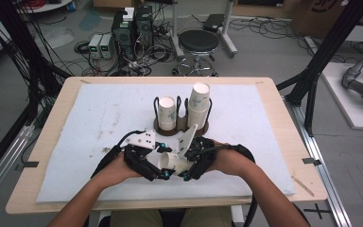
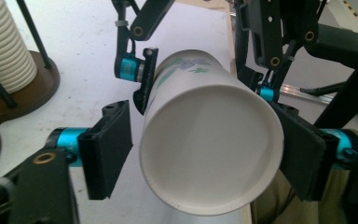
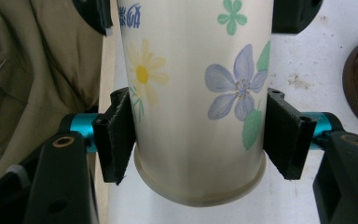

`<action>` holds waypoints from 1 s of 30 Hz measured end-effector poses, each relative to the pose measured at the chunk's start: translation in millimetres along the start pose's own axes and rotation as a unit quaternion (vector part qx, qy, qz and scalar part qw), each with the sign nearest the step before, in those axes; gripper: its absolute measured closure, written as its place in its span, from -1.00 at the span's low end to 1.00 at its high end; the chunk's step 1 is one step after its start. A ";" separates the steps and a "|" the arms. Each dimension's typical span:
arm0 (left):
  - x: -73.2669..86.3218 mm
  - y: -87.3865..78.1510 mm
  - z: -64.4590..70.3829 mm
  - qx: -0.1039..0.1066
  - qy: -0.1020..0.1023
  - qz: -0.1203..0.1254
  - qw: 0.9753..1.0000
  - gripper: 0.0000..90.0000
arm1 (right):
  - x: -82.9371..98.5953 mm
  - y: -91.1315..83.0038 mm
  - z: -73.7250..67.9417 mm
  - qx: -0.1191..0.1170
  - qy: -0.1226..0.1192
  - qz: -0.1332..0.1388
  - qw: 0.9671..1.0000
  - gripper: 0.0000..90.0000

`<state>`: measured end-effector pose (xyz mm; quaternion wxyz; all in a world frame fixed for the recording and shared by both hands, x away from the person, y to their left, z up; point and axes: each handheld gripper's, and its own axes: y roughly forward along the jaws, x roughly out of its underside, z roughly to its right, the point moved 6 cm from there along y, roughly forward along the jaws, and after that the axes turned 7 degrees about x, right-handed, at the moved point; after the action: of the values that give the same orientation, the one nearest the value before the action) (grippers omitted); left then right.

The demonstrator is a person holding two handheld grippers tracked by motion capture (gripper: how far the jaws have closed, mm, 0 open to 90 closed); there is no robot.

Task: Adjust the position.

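A white paper cup [image 1: 174,163] printed with flowers lies on its side above the front middle of the table, between both grippers. My right gripper [image 3: 200,140] is shut on the cup [image 3: 191,93], with both pads pressed against its sides near one end. My left gripper [image 2: 205,154] straddles the cup's other end [image 2: 209,144], which faces its camera. A thin gap shows between the cup and the left pad [image 2: 109,149], so this gripper is open. In the high view the left gripper [image 1: 163,160] and right gripper [image 1: 186,163] meet at the cup.
A brown two-post cup holder [image 1: 182,127] stands just behind the grippers, with a short cup stack [image 1: 167,113] and a taller one [image 1: 198,104]. A stained white mat [image 1: 99,118] covers the wooden table [image 1: 52,142]. A stool [image 1: 198,45] and cables lie beyond.
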<state>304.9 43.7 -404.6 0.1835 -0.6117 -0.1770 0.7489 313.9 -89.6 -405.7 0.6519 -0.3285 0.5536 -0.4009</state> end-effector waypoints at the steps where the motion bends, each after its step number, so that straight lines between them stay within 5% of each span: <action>1: 0.7 0.5 -0.5 -0.003 0.003 -0.004 1.000 -0.36 | 0.3 0.7 -0.5 -0.001 0.001 -0.003 1.000 -0.25; 12: 2.1 0.8 -0.1 -0.003 0.021 -0.013 1.000 -0.18 | 2.6 2.2 -1.0 -0.002 0.003 -0.010 1.000 -0.25; 14: 1.5 -0.3 -0.8 -0.004 0.022 -0.010 1.000 -0.18 | 3.0 2.1 -0.8 -0.001 0.014 -0.003 1.000 -0.31; 18: 0.1 -5.9 -3.0 -0.009 0.018 0.016 1.000 -0.18 | 2.9 -8.6 3.6 0.018 0.051 0.056 0.997 -0.49; 22: 0.7 -10.8 -4.6 -0.012 0.013 0.033 0.999 -0.17 | 5.2 -18.5 5.7 0.027 0.073 0.100 0.992 -0.52; 28: 2.1 -18.5 -7.7 -0.019 0.008 0.066 0.998 -0.17 | 13.0 -36.5 11.7 0.054 0.123 0.195 0.972 -0.52; 30: 2.5 -20.4 -8.3 -0.022 0.003 0.082 0.996 -0.17 | 14.4 -37.7 12.2 0.061 0.128 0.202 0.969 -0.52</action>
<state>313.8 63.0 -398.3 0.1083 -0.6304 -0.1421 0.7554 320.9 -120.0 -377.3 0.6618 -0.1152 0.6618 -0.3327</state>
